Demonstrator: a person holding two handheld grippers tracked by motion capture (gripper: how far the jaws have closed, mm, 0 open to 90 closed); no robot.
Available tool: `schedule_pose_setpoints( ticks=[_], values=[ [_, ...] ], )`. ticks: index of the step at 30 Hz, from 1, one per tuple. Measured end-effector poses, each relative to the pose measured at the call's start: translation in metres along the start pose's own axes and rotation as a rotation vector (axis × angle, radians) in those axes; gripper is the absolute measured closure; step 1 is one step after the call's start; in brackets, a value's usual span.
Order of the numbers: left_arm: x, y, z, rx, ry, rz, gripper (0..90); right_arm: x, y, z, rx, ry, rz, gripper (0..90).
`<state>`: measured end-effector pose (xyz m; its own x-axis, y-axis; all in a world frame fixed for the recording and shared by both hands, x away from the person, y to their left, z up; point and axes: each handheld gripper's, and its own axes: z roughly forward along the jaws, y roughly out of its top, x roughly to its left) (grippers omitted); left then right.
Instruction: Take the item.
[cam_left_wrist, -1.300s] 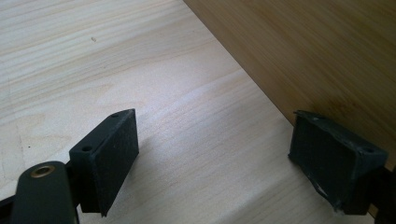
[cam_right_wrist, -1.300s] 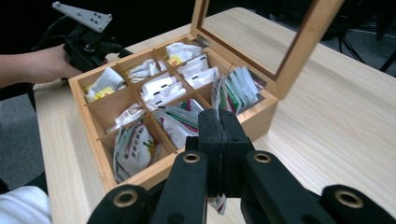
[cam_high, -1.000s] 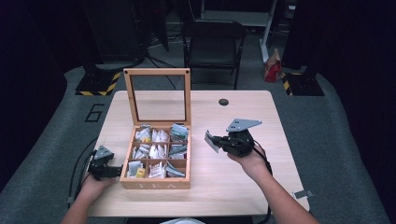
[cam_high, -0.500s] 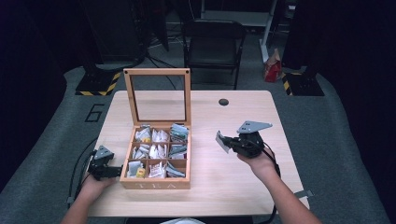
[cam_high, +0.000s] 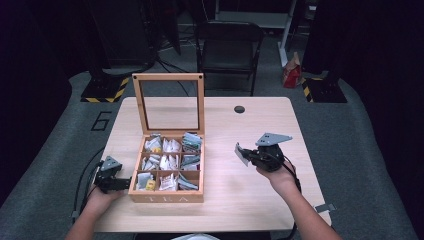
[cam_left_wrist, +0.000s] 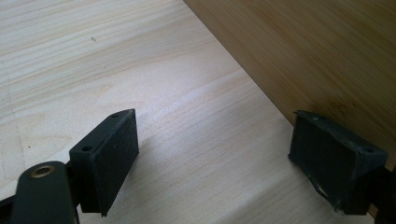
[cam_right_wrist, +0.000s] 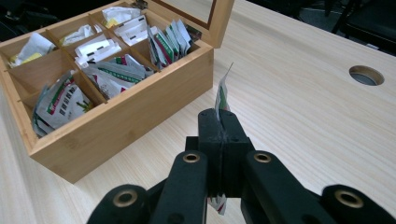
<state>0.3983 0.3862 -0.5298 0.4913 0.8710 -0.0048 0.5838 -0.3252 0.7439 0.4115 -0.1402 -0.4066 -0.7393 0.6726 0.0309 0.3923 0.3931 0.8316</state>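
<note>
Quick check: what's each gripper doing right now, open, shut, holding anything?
Left gripper: open, empty, jaws resting beside the wooden box.
Right gripper: shut on a tea packet, held above the table, right of the box.

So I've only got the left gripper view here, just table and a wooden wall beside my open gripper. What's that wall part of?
Observer: It's the side of an open wooden tea box, with its windowed lid standing upright.
Operator: Anything inside it?
Observer: Yes, tea sachets fill its compartments.
Operator: And the right gripper, what's it doing?
Observer: The right gripper is shut on one tea sachet, held on edge above the table, to the right of the box.
</note>
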Motion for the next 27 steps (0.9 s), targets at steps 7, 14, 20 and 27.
schedule_pose_setpoints(
  ticks=[7, 14, 20, 27],
  values=[
    [0.000, 0.000, 0.000, 0.000, 0.000, 0.000, 15.2, -0.004, -0.008, 0.003, 0.004, -0.007, 0.013, 89.7],
    [0.000, 0.000, 0.000, 0.000, 0.000, 0.000, 15.2, -0.004, -0.016, 0.006, 0.010, -0.014, 0.024, 89.6],
    [0.000, 0.000, 0.000, 0.000, 0.000, 0.000, 15.2, -0.005, -0.022, 0.010, 0.015, -0.023, 0.032, 89.6],
    [0.000, 0.000, 0.000, 0.000, 0.000, 0.000, 15.2, -0.005, -0.030, 0.014, 0.026, -0.025, 0.038, 89.6]
  ],
)
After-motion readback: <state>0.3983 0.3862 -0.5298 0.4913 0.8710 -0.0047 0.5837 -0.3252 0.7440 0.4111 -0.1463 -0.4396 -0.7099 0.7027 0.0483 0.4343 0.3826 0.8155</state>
